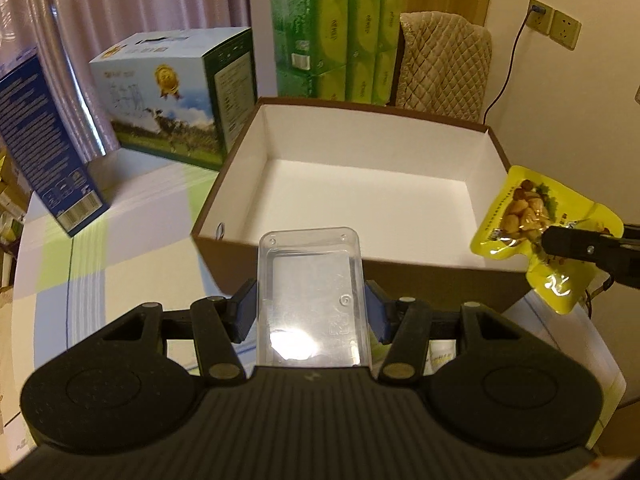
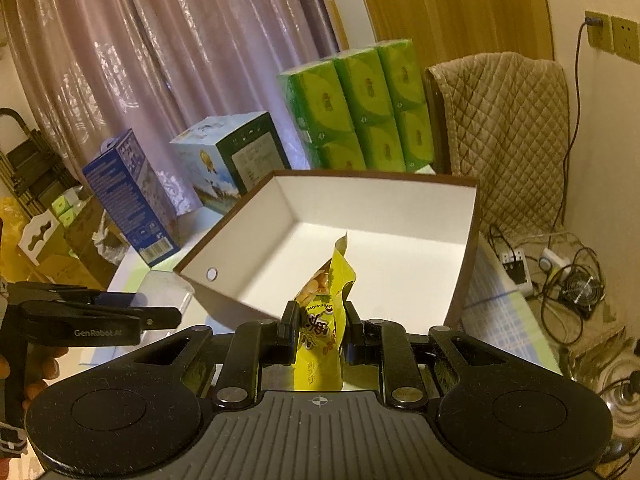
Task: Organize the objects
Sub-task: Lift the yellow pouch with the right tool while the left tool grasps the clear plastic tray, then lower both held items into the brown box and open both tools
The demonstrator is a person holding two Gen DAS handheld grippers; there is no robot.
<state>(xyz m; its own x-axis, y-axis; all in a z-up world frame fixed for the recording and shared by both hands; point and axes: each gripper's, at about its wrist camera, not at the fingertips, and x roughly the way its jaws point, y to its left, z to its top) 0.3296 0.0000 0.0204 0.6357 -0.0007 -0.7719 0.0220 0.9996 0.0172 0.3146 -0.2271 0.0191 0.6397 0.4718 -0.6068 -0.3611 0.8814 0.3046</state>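
left wrist: clear tray (image 1: 310, 296) clamped in left claw (image 1: 310, 312); snack pouch (image 2: 320, 320) in right claw (image 2: 318, 330)

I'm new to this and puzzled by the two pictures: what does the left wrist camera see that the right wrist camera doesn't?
Only the left wrist view shows the clear tray plainly, clamped in the left gripper, and the printed front of the yellow snack pouch. Only the right wrist view shows the floor cables and small fan, and fingers holding the left tool. Both show the empty brown box, the green tissue packs, the blue carton, and the right gripper pinching the pouch.
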